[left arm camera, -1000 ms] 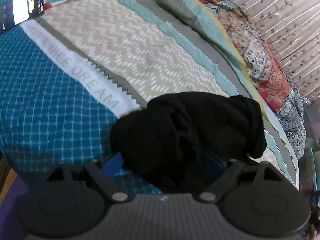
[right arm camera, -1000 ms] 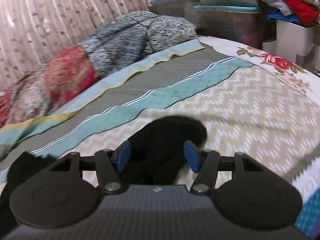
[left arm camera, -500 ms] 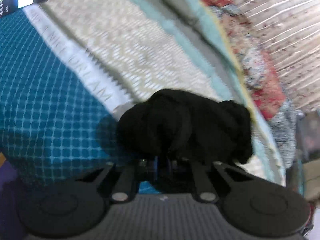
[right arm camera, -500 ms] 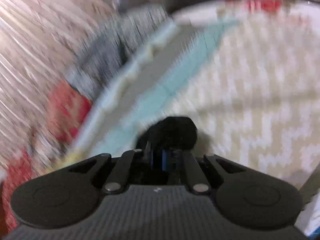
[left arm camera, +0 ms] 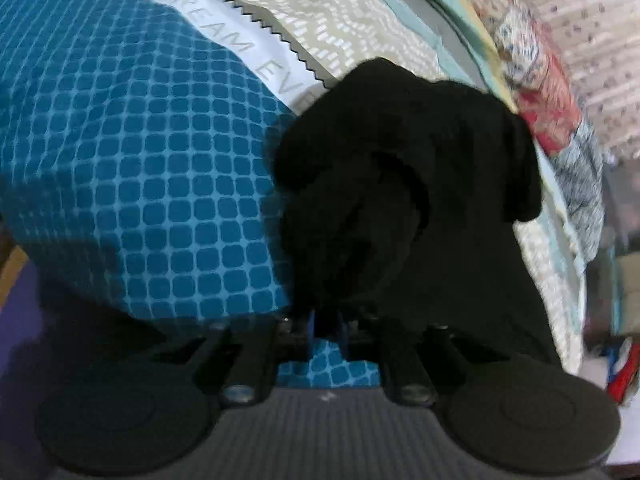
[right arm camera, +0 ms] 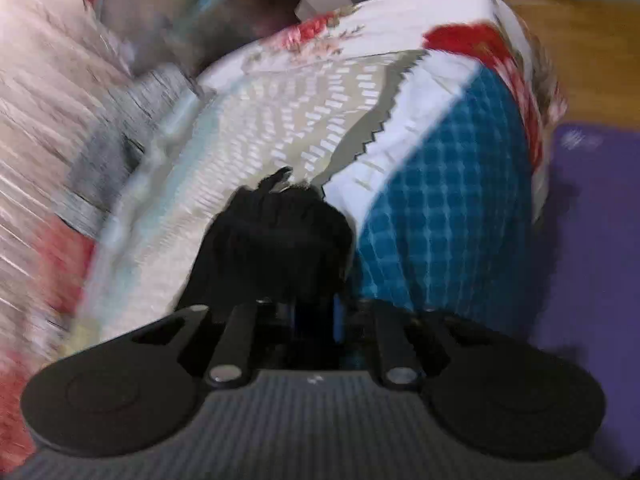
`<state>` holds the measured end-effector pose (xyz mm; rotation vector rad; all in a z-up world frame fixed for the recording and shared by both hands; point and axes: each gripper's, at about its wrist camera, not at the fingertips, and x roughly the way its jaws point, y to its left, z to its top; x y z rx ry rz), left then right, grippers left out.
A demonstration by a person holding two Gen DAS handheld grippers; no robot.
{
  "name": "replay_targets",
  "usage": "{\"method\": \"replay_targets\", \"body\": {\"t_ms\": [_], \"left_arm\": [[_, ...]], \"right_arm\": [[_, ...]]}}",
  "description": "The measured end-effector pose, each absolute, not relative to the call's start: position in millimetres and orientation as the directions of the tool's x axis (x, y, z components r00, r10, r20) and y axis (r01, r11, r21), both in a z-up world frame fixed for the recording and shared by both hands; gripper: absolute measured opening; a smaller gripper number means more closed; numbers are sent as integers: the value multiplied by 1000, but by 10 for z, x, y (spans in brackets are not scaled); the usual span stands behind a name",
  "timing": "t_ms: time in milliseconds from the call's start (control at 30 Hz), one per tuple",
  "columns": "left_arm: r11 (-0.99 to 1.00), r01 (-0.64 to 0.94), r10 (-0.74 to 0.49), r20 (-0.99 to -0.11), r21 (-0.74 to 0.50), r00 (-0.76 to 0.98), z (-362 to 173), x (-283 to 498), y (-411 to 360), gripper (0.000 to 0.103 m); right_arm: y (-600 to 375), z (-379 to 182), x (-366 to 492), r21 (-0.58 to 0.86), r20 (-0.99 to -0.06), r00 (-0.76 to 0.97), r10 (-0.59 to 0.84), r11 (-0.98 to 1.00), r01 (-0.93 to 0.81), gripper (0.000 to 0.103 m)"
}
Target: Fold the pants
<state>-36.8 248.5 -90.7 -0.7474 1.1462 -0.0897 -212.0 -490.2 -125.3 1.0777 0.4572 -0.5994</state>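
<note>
While bunched on the bedspread [left arm camera: 132, 168], black pants [left arm camera: 400, 184] pinched in both grippers' near-closed fingers [left arm camera: 342, 330].

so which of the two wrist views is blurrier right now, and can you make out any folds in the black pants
Right wrist view: heavy motion smear across the curtain and bedspread; the pants read as a flat black lump. Left wrist view: sharper, bedspread lettering legible, faint creases on the pants, though the dark fabric swallows most detail; fisheye bends both.
</note>
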Motion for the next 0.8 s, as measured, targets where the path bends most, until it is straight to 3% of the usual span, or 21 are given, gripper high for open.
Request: {"method": "replay_targets", "body": {"t_ms": [100,233,433,633,800], "left_arm": [[765,-287,-418,-783,-577,461,-775,-382,2540,24],[751,-278,-366,-728,-599,580,-482,-460,2763,30],[764,-183,-361,-645,-619,674,-165,-208,2615,30],[805,-62,-442,-666,-590,600,-290,-40,2049,31],[831,-136,-424,-773,-539,471,-760,-74,1921,29]], "right_arm": [[-4857,-1075,-2256,655,-604,736,-304,336,676,44],[-4776,-691,-2255,609,-533,736,-417,414,676,44],[-4331,-485,-1865,638,-458,861,-223,592,492,44],[-3941,-755,-1327,573,-552,830,-78,688,446,44],[-3908,-1161,-1331,522,-700,713,-40,652,549,42]]}}
